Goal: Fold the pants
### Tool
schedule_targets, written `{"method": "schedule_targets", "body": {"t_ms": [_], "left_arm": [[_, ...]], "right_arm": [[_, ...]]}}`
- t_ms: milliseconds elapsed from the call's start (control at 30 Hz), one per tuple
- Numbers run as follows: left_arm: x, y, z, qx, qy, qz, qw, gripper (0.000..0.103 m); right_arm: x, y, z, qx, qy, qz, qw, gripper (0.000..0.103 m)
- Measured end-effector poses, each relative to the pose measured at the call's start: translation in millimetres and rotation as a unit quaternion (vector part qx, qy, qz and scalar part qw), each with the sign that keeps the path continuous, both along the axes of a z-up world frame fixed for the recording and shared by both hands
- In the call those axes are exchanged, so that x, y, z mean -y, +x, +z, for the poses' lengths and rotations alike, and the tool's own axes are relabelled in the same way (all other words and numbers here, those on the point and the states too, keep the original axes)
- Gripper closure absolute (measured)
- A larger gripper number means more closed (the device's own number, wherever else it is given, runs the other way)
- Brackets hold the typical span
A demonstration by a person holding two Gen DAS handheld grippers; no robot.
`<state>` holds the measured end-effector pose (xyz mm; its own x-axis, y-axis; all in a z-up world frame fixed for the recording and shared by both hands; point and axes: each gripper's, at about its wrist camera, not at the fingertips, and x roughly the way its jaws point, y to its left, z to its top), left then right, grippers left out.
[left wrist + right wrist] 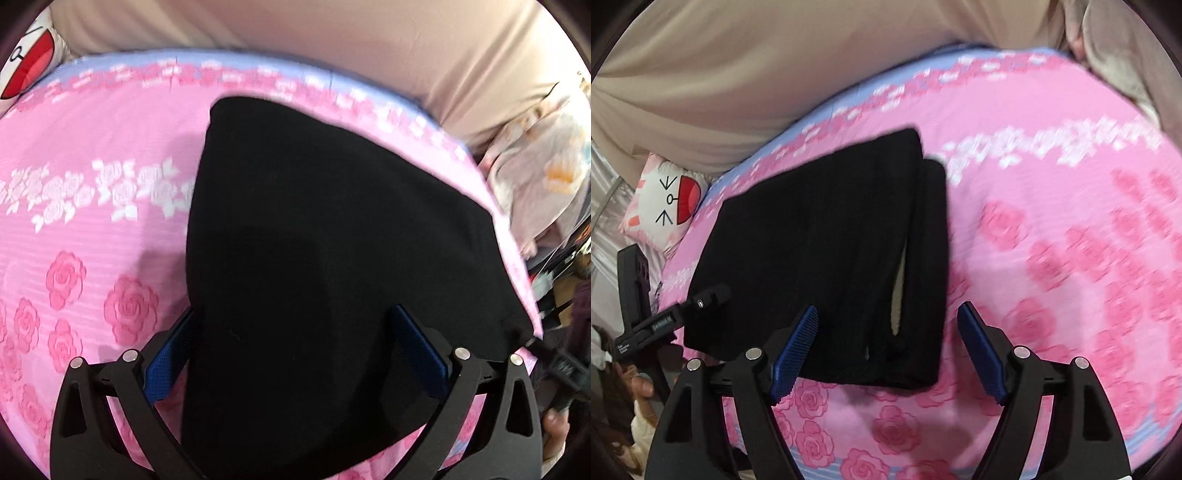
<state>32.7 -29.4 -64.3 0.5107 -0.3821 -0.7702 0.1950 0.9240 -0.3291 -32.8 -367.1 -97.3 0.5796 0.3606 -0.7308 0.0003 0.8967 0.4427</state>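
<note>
Right wrist view, item one: black knit pants (827, 254), folded into a layered rectangle, lying flat on the pink rose-printed bedsheet (1052, 229). Position: well inside the sheet, its far edge near the sheet's blue-banded border, a white cartoon-face cushion (665, 206) beyond its left corner. Layers are not flush; one folded leg stands proud along the right side and a pale slit shows between the layers.

Item two: right gripper (886, 347), black frame with blue ribbed pads. Jaws wide apart, holding nothing. Left pad (794, 350) overlaps the near edge of the pants in the picture; contact cannot be confirmed. Right pad sits over bare sheet just right of the pants.

Item three: left gripper (295, 354), same build. Jaws wide apart, straddling the near part of the pants (314, 240), not clamped. Whether the pads rest on the cloth cannot be told.

Risks, as judged:
- Offset layers may slide further apart if either gripper drags across the top, since the knit looks soft and loose.
- A pinch at the near edge may catch only the upper layer, so lifting would unfold the stack.
- The sheet is thin; a low pinch could gather it with the pants.
- Motion blur suggests quick movement; a pad could snag the gaping fold.
</note>
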Motion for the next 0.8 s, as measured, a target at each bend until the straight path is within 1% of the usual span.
{"method": "schedule_targets", "body": {"t_ms": [33,100,167,200,233,267,300,333,367,400,467,567,667,800], "left_arm": [[1.5,-0.5,0.0,0.004,0.002,0.0,1.0,0.005],[5.8,-1.6,0.0,0.015,0.01,-0.003,0.9998,0.005],[7.8,-2.4,0.3,0.019,0.005,-0.003,0.9998,0.005],[7.6,-2.6,0.7,0.018,0.001,-0.004,0.9998,0.005],[8.2,-3.0,1.4,0.017,-0.005,-0.01,0.9998,0.007],[8.8,-4.1,3.2,0.018,-0.005,-0.012,0.9998,0.018],[9.8,-6.0,6.7,0.021,-0.003,-0.013,0.9997,0.026],[10.2,-6.5,10.2,0.024,-0.004,-0.015,0.9996,0.041],[9.3,-6.8,13.0,0.025,-0.007,-0.016,0.9995,0.054],[6.7,-7.0,16.8,0.024,-0.016,-0.019,0.9994,0.057],[5.9,-7.8,24.1,0.024,-0.016,-0.019,0.9994,0.064],[5.3,-13.4,40.4,0.036,-0.005,-0.023,0.9991,0.067],[4.7,-22.7,61.8,0.05,0.001,-0.03,0.9983,0.068],[-2.6,-34.3,83.2,0.069,-0.01,-0.033,0.997,0.068]], "right_arm": [[0.3,-1.4,-1.2,0.005,0.009,-0.004,1.0,0.025],[-0.9,-1.3,-1.3,0.008,0.01,-0.005,1.0,0.026],[-1.8,-0.9,-1.8,0.009,0.011,-0.004,1.0,0.026],[-2.3,-0.6,-2.0,0.012,0.013,-0.002,1.0,0.032],[-3.1,-1.9,-2.2,0.018,0.02,0.001,1.0,0.044],[-3.1,-3.7,-1.0,0.024,0.021,0.001,0.999,0.049],[-3.8,-4.9,0.9,0.03,0.025,0.004,0.999,0.062],[-4.6,-6.2,3.0,0.034,0.027,0.003,0.999,0.065],[-7.3,-7.2,6.9,0.041,0.024,0.002,0.999,0.066],[-7.7,-7.1,9.5,0.045,0.022,0.003,0.999,0.067],[-11.6,-9.1,19.2,0.057,0.026,0.005,0.998,0.068],[-16.3,-15.9,39.7,0.079,0.029,0.015,0.996,0.069],[-20.2,-24.1,58.3,0.1,0.028,0.024,0.994,0.069],[-28.3,-31.8,79.3,0.123,0.024,0.038,0.991,0.069]]}}
